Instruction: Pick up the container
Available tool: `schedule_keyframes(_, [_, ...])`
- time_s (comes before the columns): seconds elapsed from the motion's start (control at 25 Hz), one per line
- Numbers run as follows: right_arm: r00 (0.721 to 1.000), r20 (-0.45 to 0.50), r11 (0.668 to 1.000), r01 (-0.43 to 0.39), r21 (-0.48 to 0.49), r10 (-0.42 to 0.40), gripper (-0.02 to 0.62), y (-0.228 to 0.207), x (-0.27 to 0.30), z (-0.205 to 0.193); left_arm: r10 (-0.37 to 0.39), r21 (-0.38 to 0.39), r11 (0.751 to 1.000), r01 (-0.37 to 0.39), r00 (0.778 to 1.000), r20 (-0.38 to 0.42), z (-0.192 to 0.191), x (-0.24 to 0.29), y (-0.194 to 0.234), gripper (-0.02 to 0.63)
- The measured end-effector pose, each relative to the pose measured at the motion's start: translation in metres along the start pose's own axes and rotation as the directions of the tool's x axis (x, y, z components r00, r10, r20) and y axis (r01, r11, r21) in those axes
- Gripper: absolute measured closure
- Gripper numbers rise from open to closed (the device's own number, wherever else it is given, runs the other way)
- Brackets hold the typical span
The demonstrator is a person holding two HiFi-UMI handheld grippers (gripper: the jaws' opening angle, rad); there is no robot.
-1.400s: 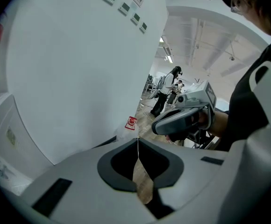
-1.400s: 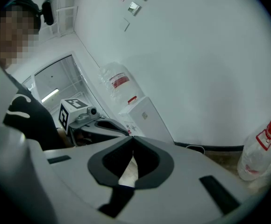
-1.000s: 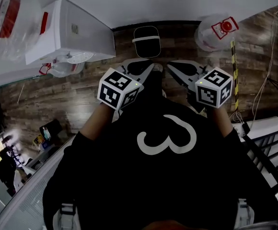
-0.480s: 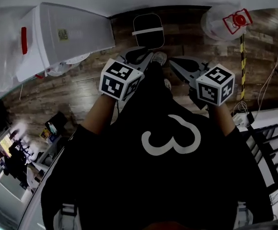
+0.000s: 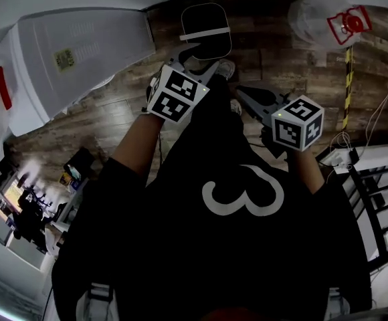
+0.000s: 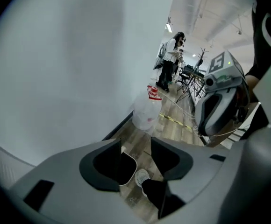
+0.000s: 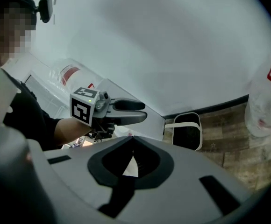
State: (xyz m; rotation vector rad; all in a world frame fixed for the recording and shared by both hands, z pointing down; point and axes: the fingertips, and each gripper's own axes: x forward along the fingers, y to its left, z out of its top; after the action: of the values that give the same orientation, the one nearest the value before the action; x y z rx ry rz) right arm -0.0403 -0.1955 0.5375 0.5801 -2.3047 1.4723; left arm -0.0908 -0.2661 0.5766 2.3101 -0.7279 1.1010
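The container (image 5: 206, 31) is a black bin with a white rim and handle, standing on the wood floor by the wall. My left gripper (image 5: 201, 57) reaches down just short of it; its jaws have just been opening and now stand open with nothing between them. In the left gripper view part of the container (image 6: 126, 169) shows through the gap of the left gripper (image 6: 135, 153), above the person's shoe (image 6: 141, 175). My right gripper (image 5: 241, 91) hangs further back and to the right, shut and empty. In the right gripper view its tips (image 7: 132, 138) meet, with the container (image 7: 187, 130) ahead on the right.
A large white appliance (image 5: 73, 59) stands left of the container. A clear water jug with a red cap (image 5: 324, 22) sits on the right by the wall, next to yellow-black floor tape (image 5: 346, 79). Cables and a rack lie far right. People (image 6: 170, 62) stand far off.
Both grippers have sunk toward the floor. The left one has moved forward to the container and its jaws have opened. The right one stays shut.
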Motion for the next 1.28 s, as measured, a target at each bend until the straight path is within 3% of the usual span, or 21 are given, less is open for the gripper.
schedule_keyframes(0.52, [0.999,-0.033,0.989,0.031,0.145,-0.026,0.571,-0.064,0.03,-0.03,0.038,0.183,0.983,0.004,0.974,-0.225,-0.077,0.121,0.067,0.396])
schedule_keyframes(0.76, [0.998,-0.035,0.979,0.049,0.196,-0.043,0.571,-0.082,0.038,-0.041,0.024,0.263,0.963,0.053,0.959,-0.283,-0.1,0.157,0.082,0.396])
schedule_keyframes(1.28, [0.998,-0.054,0.97,0.045,0.24,-0.033,0.571,-0.106,0.049,-0.066,0.083,0.417,0.905,0.085,0.926,-0.369,-0.148,0.22,0.096,0.403])
